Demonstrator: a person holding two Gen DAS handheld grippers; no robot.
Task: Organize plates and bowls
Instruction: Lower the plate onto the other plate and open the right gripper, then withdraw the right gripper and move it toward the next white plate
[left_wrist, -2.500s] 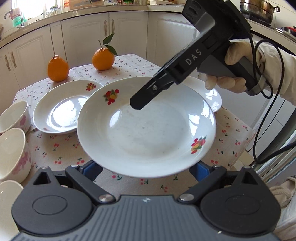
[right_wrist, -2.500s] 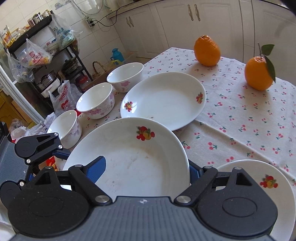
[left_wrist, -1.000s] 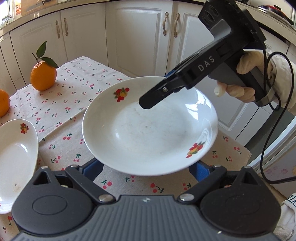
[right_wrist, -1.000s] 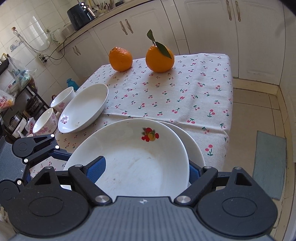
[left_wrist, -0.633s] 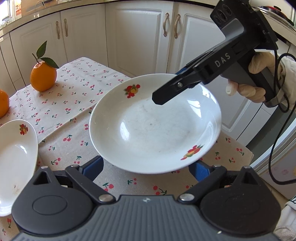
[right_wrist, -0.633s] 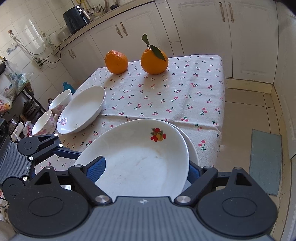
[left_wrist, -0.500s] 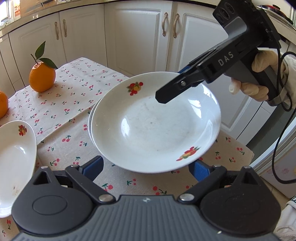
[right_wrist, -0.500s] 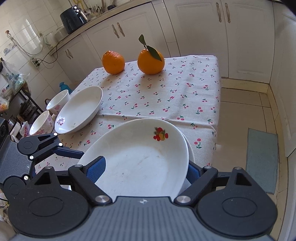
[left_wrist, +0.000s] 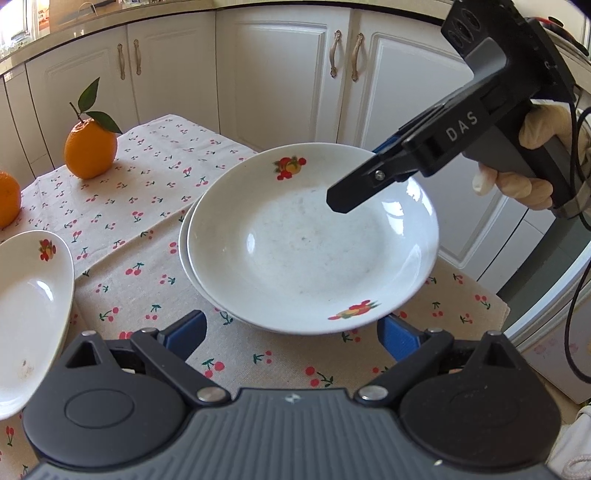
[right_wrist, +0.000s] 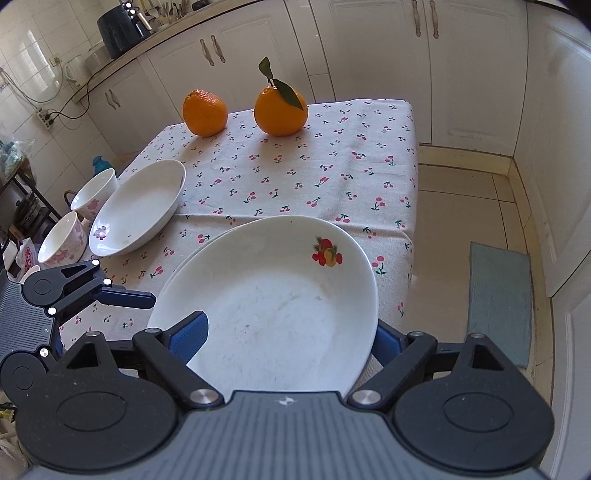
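Left wrist view is showing the left claw (left_wrist: 291, 325) standing wide. Its jaws have just been opening, and the near rim of the plate (left_wrist: 306, 251) is lying between the blue pads (left_wrist: 186, 332), seemingly without being pressed by them. The right claw (right_wrist: 288, 332), held in a gloved hand (left_wrist: 524, 173), is reaching over the plate's far side. Its jaws have just been opening too, with the plate between them. The rim is running right against both pads in its own view, so I cannot tell whether they are gripping or merely touching.

The plate is sitting on a second plate (left_wrist: 183, 236) near the corner of the table (left_wrist: 258, 365). It is lying off-centre, so a sliver of the lower one is showing on one side. A third plate (right_wrist: 136, 210) is waiting well apart, beside two bowls (right_wrist: 92, 192), and two oranges (right_wrist: 280, 110) are standing at the far end.

The step appears to be letting go after stacking, and the danger is lying in the withdrawal. If either claw is pulling back while a pad is rubbing the rim, it is likely dragging the top plate along. Glazed plates are slippery on each other, and the stack is sitting close to the table's edge, with tiled floor below. The right claw's upper finger, hanging over the plate, could also hook the rim if it leaves low. Opening fully and lifting clear first seems safest.
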